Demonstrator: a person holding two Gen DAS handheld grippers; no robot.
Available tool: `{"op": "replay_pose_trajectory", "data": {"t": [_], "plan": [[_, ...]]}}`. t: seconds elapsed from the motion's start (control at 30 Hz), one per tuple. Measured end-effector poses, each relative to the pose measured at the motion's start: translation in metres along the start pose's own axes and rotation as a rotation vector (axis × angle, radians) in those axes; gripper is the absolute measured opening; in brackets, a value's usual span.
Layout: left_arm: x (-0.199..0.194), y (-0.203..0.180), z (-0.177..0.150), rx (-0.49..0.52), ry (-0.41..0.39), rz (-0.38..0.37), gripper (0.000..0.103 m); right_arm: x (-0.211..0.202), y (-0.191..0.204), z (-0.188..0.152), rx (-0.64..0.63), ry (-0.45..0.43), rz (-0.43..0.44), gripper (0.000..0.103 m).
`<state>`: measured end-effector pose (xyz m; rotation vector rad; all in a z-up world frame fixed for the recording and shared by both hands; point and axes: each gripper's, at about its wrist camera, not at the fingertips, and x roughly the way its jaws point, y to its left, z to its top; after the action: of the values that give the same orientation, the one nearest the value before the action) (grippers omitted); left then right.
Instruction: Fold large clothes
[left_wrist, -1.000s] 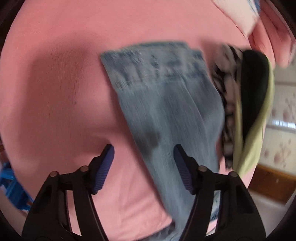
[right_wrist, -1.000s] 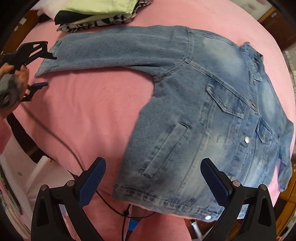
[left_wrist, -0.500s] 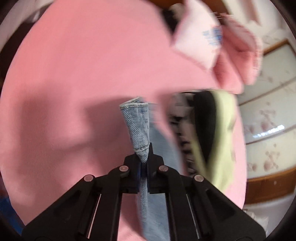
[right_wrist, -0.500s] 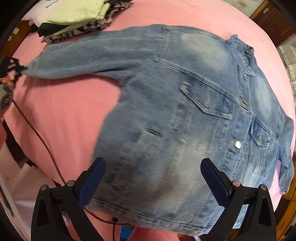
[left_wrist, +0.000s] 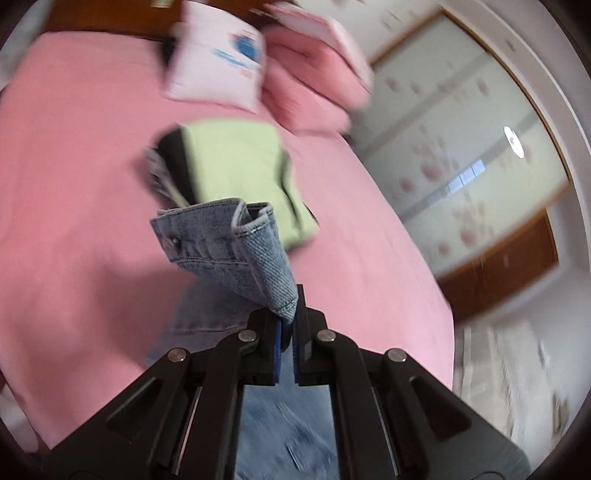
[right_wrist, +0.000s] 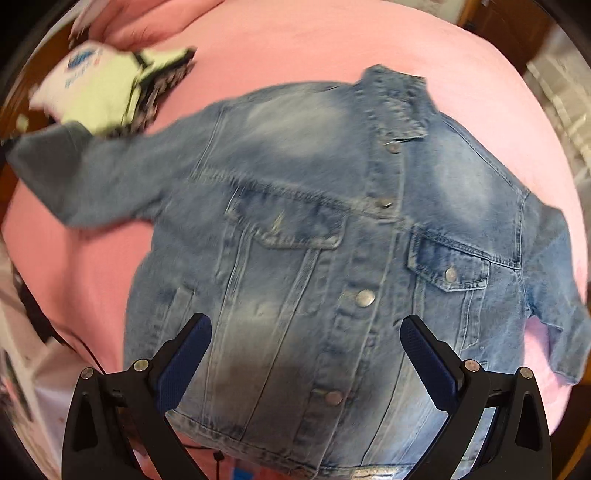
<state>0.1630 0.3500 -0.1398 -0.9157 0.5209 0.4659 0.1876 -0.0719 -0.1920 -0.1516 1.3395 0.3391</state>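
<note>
A faded blue denim jacket (right_wrist: 332, 229) lies face up and buttoned on the pink bed sheet (right_wrist: 295, 40), its collar toward the far side of the bed and its hem at the near edge. The left claw (left_wrist: 286, 323) is clamped shut on the tip of the jacket's denim sleeve cuff (left_wrist: 229, 240), which stands up and away from the claw with its opening and snap visible; the rest of that sleeve trails down beneath the claw, blurred. In the right wrist view this sleeve (right_wrist: 85, 177) runs out to the left from the shoulder, roughly across the bed, so its long axis lies sideways to the jacket's button line. The coming fold likely turns on that: the cuff has to travel along the sleeve's own length, inward over the chest, and the left hand, already holding it, is the one placed to carry it. The right claw (right_wrist: 306, 358) hangs with its jaws spread wide and empty, pointing steeply down over the lower front of the jacket, just above the hem and astride the button placket. A folded stack of clothes topped by a pale green garment (left_wrist: 236, 166) sits on the bed beyond the cuff, near a white-and-pink pillow (left_wrist: 218, 70).
</note>
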Motion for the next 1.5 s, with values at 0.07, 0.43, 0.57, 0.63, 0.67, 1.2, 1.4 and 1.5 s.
{"op": "replay_pose_trajectory", "data": {"t": [0.07, 0.43, 0.57, 0.63, 0.67, 1.2, 1.4, 1.5], "plan": [[0.008, -0.041, -0.026, 0.100, 0.047, -0.010, 0.002, -0.005, -0.018, 0.003, 0.049, -0.028, 0.038, 0.103], [0.059, -0.170, -0.179, 0.535, 0.115, 0.088, 0.002, -0.010, -0.084, 0.019, 0.080, -0.124, 0.061, 0.103], [0.075, -0.192, -0.231, 0.606, 0.144, 0.090, 0.002, -0.002, -0.102, 0.018, 0.097, -0.109, 0.050, 0.103], [0.087, -0.196, -0.251, 0.634, 0.201, 0.087, 0.002, 0.001, -0.108, 0.018, 0.099, -0.108, 0.048, 0.103], [0.094, -0.199, -0.259, 0.659, 0.236, 0.083, 0.003, 0.002, -0.111, 0.018, 0.105, -0.108, 0.045, 0.103], [0.091, -0.128, -0.230, 0.660, 0.502, 0.238, 0.074, 0.082, -0.114, 0.037, 0.446, 0.097, 0.388, 0.100], [0.090, -0.040, -0.201, 0.404, 0.596, 0.358, 0.074, 0.121, -0.073, 0.037, 0.396, 0.246, 0.242, 0.095], [0.092, -0.002, -0.193, 0.307, 0.617, 0.387, 0.074, 0.136, -0.063, 0.029, 0.402, 0.273, 0.220, 0.095]]}}
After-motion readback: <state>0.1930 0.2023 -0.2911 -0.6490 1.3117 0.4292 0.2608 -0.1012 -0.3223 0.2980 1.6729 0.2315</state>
